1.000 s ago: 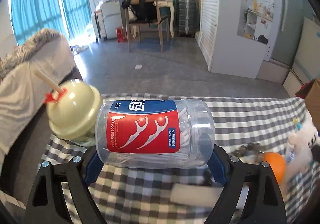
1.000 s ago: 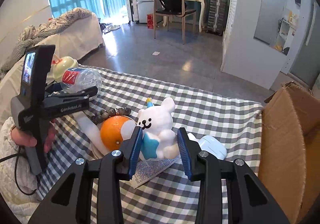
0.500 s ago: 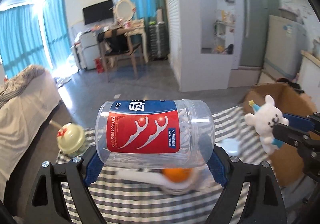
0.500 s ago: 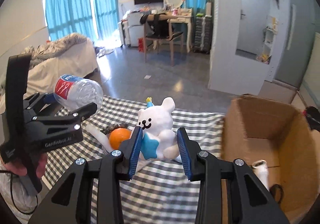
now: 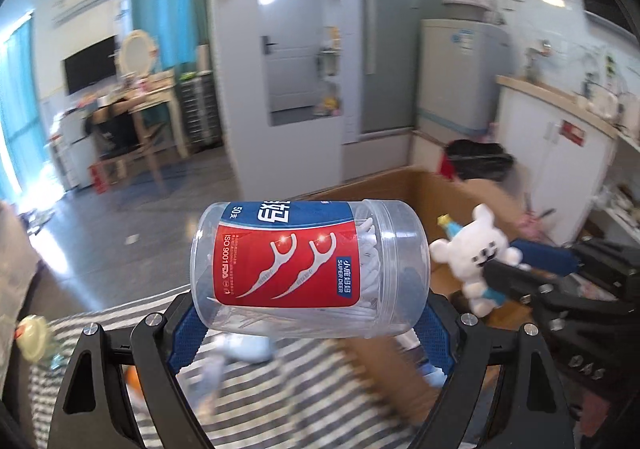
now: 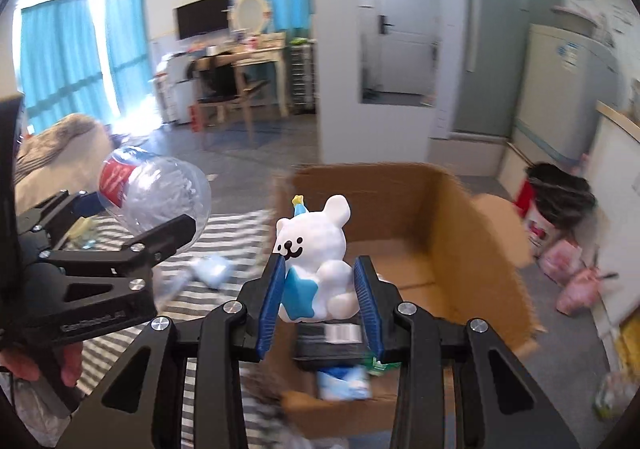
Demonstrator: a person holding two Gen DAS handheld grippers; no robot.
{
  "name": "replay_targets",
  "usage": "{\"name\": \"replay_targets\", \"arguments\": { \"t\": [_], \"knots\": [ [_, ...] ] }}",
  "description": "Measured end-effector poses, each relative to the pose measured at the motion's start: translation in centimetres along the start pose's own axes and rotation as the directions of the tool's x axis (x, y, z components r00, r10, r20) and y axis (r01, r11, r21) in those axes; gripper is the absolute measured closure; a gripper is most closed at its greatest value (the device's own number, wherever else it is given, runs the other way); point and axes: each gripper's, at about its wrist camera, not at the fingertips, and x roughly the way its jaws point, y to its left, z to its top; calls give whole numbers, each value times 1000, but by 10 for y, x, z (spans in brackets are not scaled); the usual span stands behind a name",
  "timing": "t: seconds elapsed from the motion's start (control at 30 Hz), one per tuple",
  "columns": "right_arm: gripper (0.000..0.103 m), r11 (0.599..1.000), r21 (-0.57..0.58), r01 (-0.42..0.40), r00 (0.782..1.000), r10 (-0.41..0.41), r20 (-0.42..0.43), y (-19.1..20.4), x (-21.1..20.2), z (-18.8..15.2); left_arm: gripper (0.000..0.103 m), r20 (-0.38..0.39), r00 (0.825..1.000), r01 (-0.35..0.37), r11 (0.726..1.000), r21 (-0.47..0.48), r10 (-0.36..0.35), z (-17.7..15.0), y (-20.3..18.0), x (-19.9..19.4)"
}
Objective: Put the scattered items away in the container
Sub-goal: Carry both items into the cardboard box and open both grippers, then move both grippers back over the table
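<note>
Left hand-held gripper [image 5: 310,323] clamped on a clear floss-pick jar [image 5: 310,269] — jar lying sideways across the blue pads, red-and-blue label facing the camera, white picks visible inside. Held in the air above the striped tabletop [image 5: 288,401]. Seen also from the right wrist view, jar [image 6: 154,197] raised at left, above the cloth.

Right hand-held gripper [image 6: 320,299] closed on a white bear toy [image 6: 316,257], upright, blue star on its belly, small blue-and-yellow hat beside one ear. Blue pads pressed to both flanks of the toy. Held over the near part of the open cardboard box [image 6: 460,217], not resting on anything. Same toy [image 5: 476,253] visible from the left wrist view, at right, in front of the box [image 5: 404,185].

Inside the box: a dark flat item with a white label [image 6: 332,341] and a light blue packet [image 6: 344,383], both blurred.

On the tabletop: a pale blue object [image 5: 248,347], a cream-coloured lidded cup [image 5: 32,337] at the far left edge, and a sliver of orange [image 5: 130,375] behind the left finger — all blurred, detail not determinable.
</note>
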Motion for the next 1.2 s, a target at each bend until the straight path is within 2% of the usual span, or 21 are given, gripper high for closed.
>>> {"name": "replay_targets", "arguments": {
  "t": [0.17,0.3,0.5,0.6,0.73,0.9,1.0,1.1,1.2],
  "knots": [
    [67,995,67,77,996,-75,-40,-49,11,-3,14,-27,995,94,995,44,-93,13,-42,27],
    [67,991,95,99,993,-92,-77,-68,26,-6,14,-77,992,103,993,57,-99,15,-60,56],
    [67,987,102,122,987,-110,-121,-78,48,-14,13,-122,987,107,993,43,-101,10,-61,84],
    [65,981,93,173,980,-162,-114,-79,54,-14,6,-129,986,116,991,62,-107,6,-64,87],
    [38,971,94,221,972,-212,-101,-86,53,-14,0,-126,989,87,995,50,-80,4,-56,86],
    [37,974,84,210,976,-203,-83,-81,48,-11,0,-135,988,72,997,-2,-71,4,-39,79],
    [37,978,80,194,979,-189,-71,-71,42,-9,0,-115,991,59,998,-28,-62,4,-25,64],
    [37,982,69,175,984,-172,-38,-60,31,-5,0,-83,996,22,998,-59,-27,3,-1,42],
    [35,988,51,147,989,-147,0,-45,18,0,0,-52,998,-44,994,-102,39,-1,29,18]
  ]
}}
